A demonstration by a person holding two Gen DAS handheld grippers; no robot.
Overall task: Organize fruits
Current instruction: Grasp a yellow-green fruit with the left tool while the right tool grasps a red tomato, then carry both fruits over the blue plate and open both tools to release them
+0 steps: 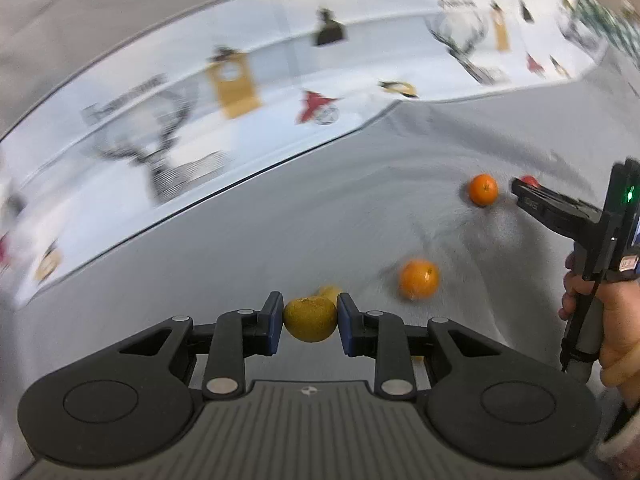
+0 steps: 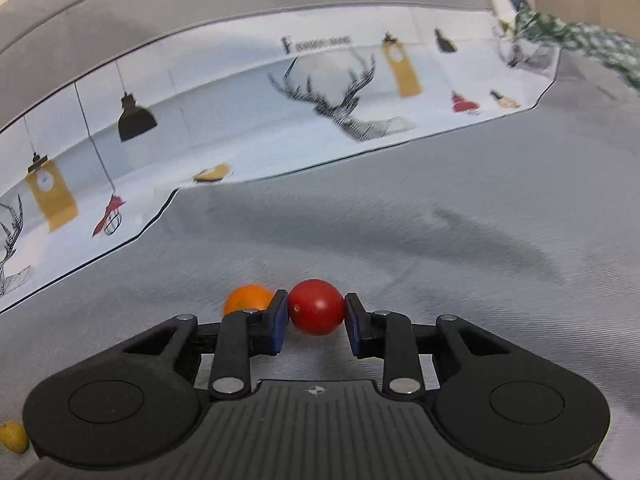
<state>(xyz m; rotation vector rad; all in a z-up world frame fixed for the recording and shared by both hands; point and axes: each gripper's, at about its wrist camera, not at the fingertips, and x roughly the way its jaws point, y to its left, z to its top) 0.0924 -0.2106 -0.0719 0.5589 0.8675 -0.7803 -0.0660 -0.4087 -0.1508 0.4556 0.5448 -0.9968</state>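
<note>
Grey woven cloth (image 1: 280, 232), faintly ribbed and creased, covers the bench I work over. A smooth white printed sheet (image 1: 248, 92) with stags, lamps and tags lies across it towards twelve o'clock, its dark-lined edge running slantwise.

From the left wrist camera, my left gripper (image 1: 310, 322) has its blue-padded fingers (image 1: 275, 322) clamped on a round, dull yellow-green fruit (image 1: 310, 319) with a pitted skin; it sits squarely between the pads. A second yellow fruit (image 1: 330, 292) peeks out just behind it. Two glossy orange fruits lie free on the cloth: one (image 1: 419, 280) at two o'clock of the fingers, another (image 1: 483, 189) farther out, just beside the right gripper (image 1: 524, 188).

From the right wrist camera, that gripper's fingers are pressed onto a smooth red tomato-like fruit (image 2: 316, 306), centred between them. An orange fruit (image 2: 248, 299) lies just behind the left finger, and a small yellow fruit (image 2: 13, 436) sits at eight o'clock. Open cloth stretches from one to four o'clock.
</note>
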